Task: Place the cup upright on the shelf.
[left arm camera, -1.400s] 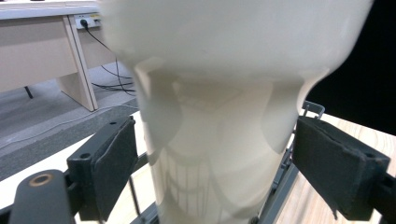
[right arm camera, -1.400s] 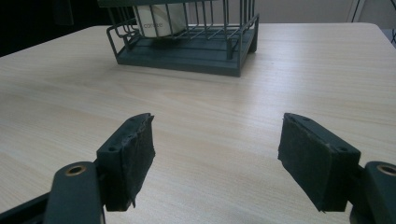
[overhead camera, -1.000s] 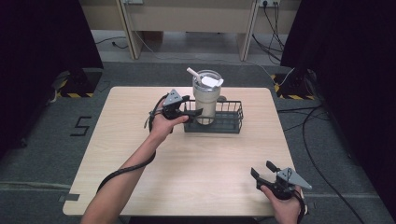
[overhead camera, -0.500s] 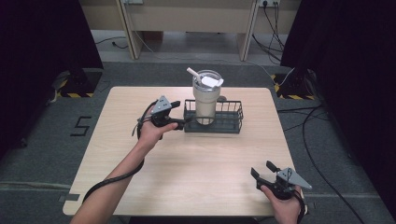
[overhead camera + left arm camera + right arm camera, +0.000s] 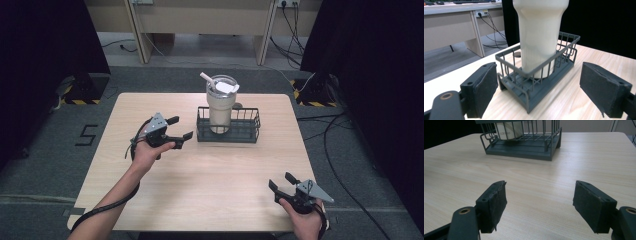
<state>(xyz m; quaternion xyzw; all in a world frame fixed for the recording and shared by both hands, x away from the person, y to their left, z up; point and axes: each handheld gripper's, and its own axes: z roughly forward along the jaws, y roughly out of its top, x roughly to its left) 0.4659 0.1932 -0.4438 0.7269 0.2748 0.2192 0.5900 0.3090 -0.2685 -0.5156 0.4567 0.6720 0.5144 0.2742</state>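
A cream tumbler (image 5: pixel 220 104) with a clear lid and a white straw stands upright in the left end of a dark grey wire basket (image 5: pixel 245 131) on the far middle of the table. In the left gripper view the tumbler (image 5: pixel 539 32) and basket (image 5: pixel 529 97) loom close ahead. My left gripper (image 5: pixel 180 128) hovers open just left of the basket, touching nothing. My right gripper (image 5: pixel 281 182) is open near the table's front right edge, with nothing in it. The right gripper view looks across bare wood to the basket (image 5: pixel 524 151) and the tumbler's base (image 5: pixel 507 131).
The light wooden table (image 5: pixel 210 180) has open surface in front of the basket. Beyond the far edge stand desk legs (image 5: pixel 142 35) and floor cables (image 5: pixel 320 125). A small round dark mark (image 5: pixel 238 105) lies on the tabletop behind the basket.
My left gripper has drawn back to the left and toward the near side, away from the basket and tumbler. The right gripper has stayed put.
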